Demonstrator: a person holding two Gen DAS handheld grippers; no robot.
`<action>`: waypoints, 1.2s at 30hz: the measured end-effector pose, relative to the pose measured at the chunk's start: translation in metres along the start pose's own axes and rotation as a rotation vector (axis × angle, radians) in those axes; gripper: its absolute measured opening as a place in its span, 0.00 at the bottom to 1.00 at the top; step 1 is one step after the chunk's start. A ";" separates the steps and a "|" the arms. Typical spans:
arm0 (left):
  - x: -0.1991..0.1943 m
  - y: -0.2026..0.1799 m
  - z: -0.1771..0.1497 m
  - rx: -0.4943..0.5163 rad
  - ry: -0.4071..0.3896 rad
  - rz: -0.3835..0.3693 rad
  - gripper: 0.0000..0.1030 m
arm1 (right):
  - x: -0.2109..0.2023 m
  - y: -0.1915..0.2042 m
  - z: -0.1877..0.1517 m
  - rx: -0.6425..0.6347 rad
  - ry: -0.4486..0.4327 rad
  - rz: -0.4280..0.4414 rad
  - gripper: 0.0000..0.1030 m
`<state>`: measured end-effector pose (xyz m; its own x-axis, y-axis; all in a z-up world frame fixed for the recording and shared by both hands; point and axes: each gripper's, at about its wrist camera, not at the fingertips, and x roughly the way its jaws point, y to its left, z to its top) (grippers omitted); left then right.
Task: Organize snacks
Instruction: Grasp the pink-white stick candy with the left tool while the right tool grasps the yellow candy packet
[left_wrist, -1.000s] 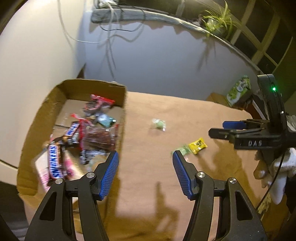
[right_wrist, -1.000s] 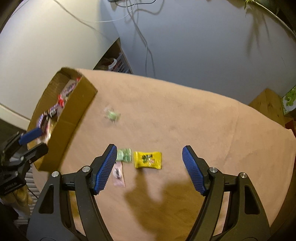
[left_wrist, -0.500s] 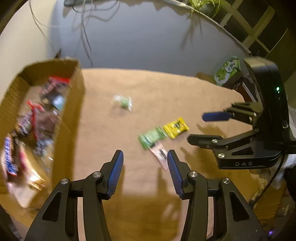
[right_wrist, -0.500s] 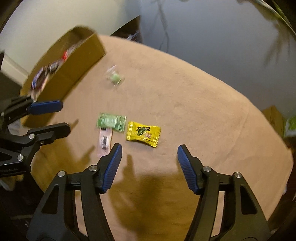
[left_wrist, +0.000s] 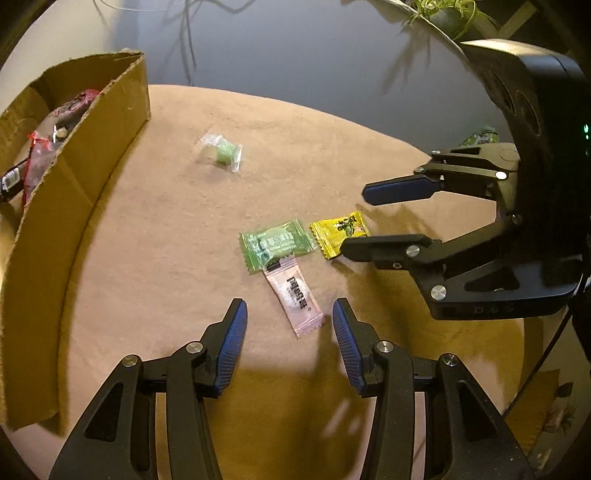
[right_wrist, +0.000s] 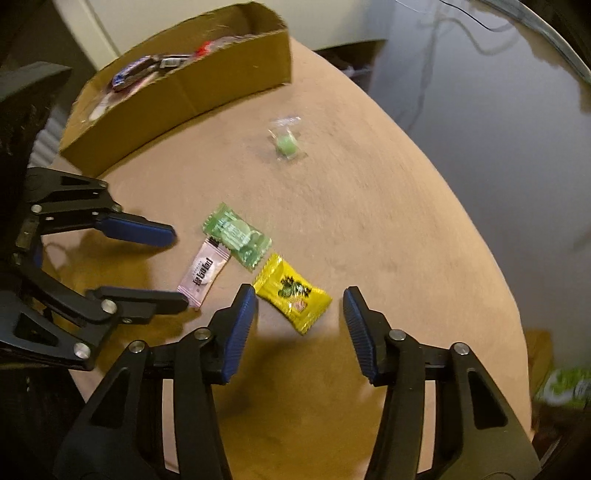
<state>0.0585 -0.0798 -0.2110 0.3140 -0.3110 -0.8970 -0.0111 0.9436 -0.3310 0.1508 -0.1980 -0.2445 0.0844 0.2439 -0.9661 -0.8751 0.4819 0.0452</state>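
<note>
The left gripper (left_wrist: 288, 328) is spread wide, and nothing is between its blue pads. It has moved away from the cardboard box (left_wrist: 92, 177) since a second ago, when it was right over the box wall. Now it hangs over the middle of the tabletop (left_wrist: 166, 258), and the pink candy packet (left_wrist: 293, 295) lies just in front of it, with its near end between the two tips.

The right gripper (right_wrist: 299, 314) is spread wide too and grips nothing. It has come lower and closer to the yellow candy packet (right_wrist: 293, 297), which now lies between its tips and close to the left one. A second ago the yellow packet was further ahead of it.

The green candy packet (left_wrist: 277, 243) lies between the pink one and the yellow one. It covers the far end of the pink packet, and its corner is just beside the yellow packet. These three sit together near the middle of the tabletop.

The small clear packet with a green sweet (left_wrist: 221, 151) lies alone, further back, well apart from the three and nearer the box. The box sits at the left edge of the tabletop with many snacks (left_wrist: 44, 144) inside.

The two grippers are now much nearer each other than before.
</note>
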 end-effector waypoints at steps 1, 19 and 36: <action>0.000 0.000 0.000 -0.013 -0.010 0.004 0.45 | 0.001 0.000 0.001 -0.024 -0.004 0.021 0.51; 0.012 -0.039 -0.010 0.020 -0.085 0.165 0.22 | 0.019 -0.002 0.005 -0.198 -0.005 0.096 0.45; 0.009 -0.032 -0.006 0.060 -0.070 0.162 0.15 | 0.005 0.007 -0.021 -0.129 0.017 0.074 0.26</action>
<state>0.0555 -0.1135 -0.2102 0.3778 -0.1480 -0.9140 -0.0112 0.9863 -0.1643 0.1353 -0.2109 -0.2541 0.0106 0.2595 -0.9657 -0.9328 0.3506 0.0839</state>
